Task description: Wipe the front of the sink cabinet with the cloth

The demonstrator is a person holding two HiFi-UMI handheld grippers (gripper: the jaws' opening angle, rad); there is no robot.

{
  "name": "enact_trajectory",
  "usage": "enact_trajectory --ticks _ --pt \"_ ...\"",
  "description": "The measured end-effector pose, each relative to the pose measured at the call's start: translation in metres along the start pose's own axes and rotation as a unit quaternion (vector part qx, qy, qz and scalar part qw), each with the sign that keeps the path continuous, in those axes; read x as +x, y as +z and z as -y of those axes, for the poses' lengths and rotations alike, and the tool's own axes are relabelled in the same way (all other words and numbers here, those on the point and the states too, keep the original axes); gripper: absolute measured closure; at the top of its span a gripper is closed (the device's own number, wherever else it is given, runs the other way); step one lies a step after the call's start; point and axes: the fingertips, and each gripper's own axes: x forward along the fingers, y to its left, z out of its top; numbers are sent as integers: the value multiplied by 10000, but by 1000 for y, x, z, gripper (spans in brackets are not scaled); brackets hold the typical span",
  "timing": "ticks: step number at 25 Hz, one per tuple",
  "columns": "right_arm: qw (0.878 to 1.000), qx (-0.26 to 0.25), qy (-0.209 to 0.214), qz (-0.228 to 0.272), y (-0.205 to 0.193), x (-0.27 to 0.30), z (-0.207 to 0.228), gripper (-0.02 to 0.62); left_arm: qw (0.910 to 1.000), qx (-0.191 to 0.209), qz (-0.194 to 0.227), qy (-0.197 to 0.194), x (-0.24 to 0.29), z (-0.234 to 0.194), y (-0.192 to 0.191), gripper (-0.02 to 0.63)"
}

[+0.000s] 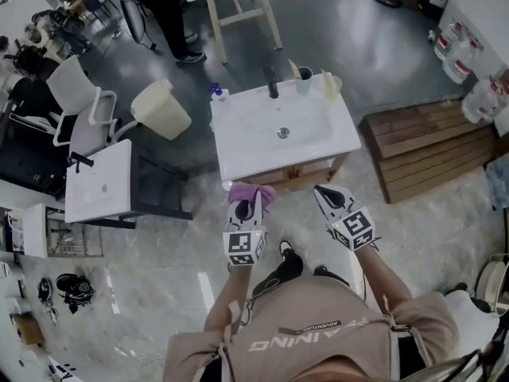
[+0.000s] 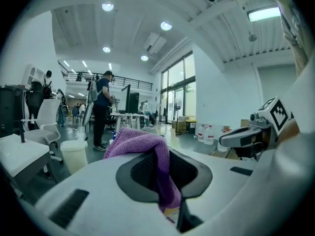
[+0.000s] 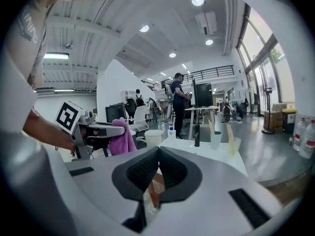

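Observation:
The sink cabinet has a white basin top (image 1: 238, 138) and a wooden front (image 1: 296, 178) that faces me. My left gripper (image 1: 246, 204) hovers just before the front's left part, shut on a purple cloth (image 1: 254, 190). In the left gripper view the cloth (image 2: 145, 145) is bunched over and pinched between the jaws. My right gripper (image 1: 327, 195) is held beside it, before the front's right part; its jaws stand together with nothing between them (image 3: 158, 173). The right gripper view shows the left gripper and its cloth (image 3: 122, 138) at left.
On the basin's back edge stand a black faucet (image 1: 272, 81), two cups (image 1: 305, 77) and a blue-capped bottle (image 1: 216, 92). A cream bin (image 1: 161, 108), a second white sink unit (image 1: 99, 181), a wooden pallet (image 1: 429, 138) and a standing person (image 1: 171, 14) surround the cabinet.

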Motion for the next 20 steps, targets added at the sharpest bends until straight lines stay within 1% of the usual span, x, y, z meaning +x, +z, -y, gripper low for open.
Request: enact_trajectory --ticks 5,9,13,17,20 --pt "9994 -75 -245 226 27 16 11 584 9993 61 241 -285 10 -8 29 569" --pt "9978 -204 -471 431 52 33 24 584 9984 150 326 -431 21 -23 43 569" --pt "9964 -329 -513 593 73 48 24 584 9982 148 362 -460 28 -41 50 569" --pt "9948 -489 -534 711 97 53 31 584 9968 105 514 -600 43 -42 72 569" --pt "9942 -569 -495 763 112 58 34 584 9963 23 591 -620 51 -45 88 569"
